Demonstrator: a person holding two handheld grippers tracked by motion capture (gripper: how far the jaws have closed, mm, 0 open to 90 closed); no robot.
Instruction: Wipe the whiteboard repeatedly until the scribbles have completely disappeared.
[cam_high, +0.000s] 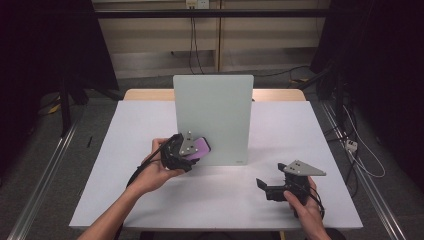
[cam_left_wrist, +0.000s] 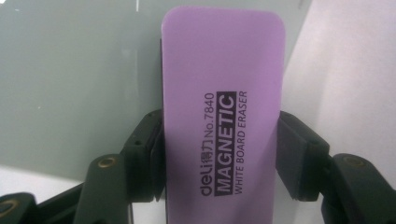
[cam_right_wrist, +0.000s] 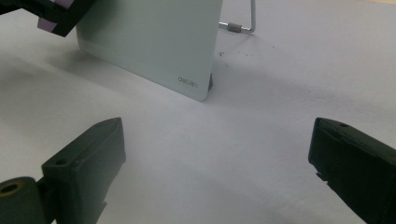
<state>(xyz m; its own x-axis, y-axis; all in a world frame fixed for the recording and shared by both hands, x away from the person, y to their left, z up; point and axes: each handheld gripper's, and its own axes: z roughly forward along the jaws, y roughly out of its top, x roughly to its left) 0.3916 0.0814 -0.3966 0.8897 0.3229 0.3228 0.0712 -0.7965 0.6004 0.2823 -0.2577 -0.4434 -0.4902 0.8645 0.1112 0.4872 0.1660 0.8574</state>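
Note:
A purple magnetic whiteboard eraser (cam_high: 202, 146) (cam_left_wrist: 222, 93) sits between the jaws of my left gripper (cam_high: 194, 151) (cam_left_wrist: 219, 156), which is shut on its two long sides. The eraser is held at the lower left part of an upright pale green glass board (cam_high: 215, 110) (cam_left_wrist: 70, 70) (cam_right_wrist: 154, 42) standing mid-table. Whether the eraser touches the board I cannot tell. My right gripper (cam_high: 270, 175) (cam_right_wrist: 217, 154) rests low on the table at the right front, jaws wide open with nothing between them. A corner of the eraser (cam_right_wrist: 45, 23) appears at the top left of the right gripper view.
The white table (cam_high: 150, 200) carries the board, which leans on a wire stand (cam_right_wrist: 243, 23) behind it. Cables trail from both grippers toward the front edge. Dark floor, rails and loose cables surround the table.

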